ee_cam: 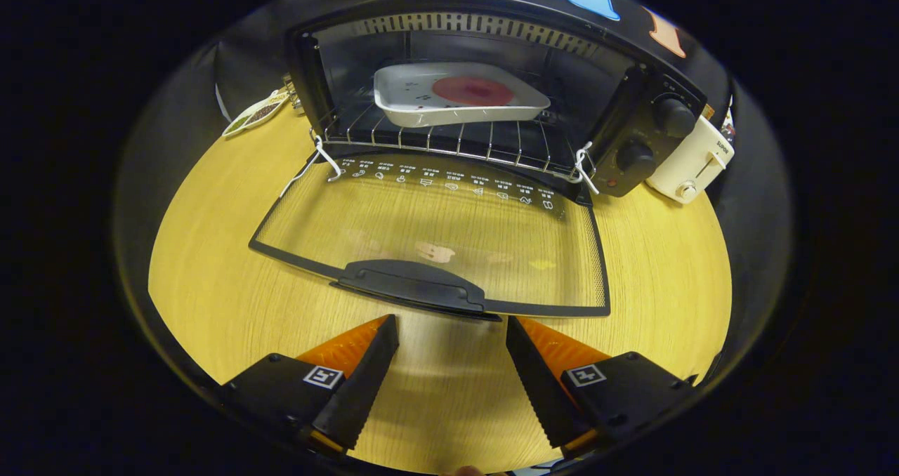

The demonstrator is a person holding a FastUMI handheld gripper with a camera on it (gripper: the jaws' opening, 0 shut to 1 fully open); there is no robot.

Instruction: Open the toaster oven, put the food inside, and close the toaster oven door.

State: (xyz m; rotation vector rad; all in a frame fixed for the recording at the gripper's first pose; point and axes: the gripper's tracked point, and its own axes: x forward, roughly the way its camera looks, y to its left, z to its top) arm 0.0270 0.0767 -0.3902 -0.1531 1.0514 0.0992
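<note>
The black toaster oven [632, 97] stands at the back of the wooden table with its glass door [435, 230] folded down flat toward me. A white dish [414, 100] holding a round dark-red piece of food [472, 90] rests on the wire rack [449, 141] inside the oven. The door's black handle [414, 285] lies just ahead of my fingertips. My gripper [451, 319] is open, hovering over the table just short of the handle, with nothing between its fingers.
A white toaster [692, 161] stands right of the oven, close to its control knobs [673, 114]. A small white dish with dark and green contents [254, 114] lies left of the oven. Bare wooden tabletop [211, 251] lies on both sides of the door.
</note>
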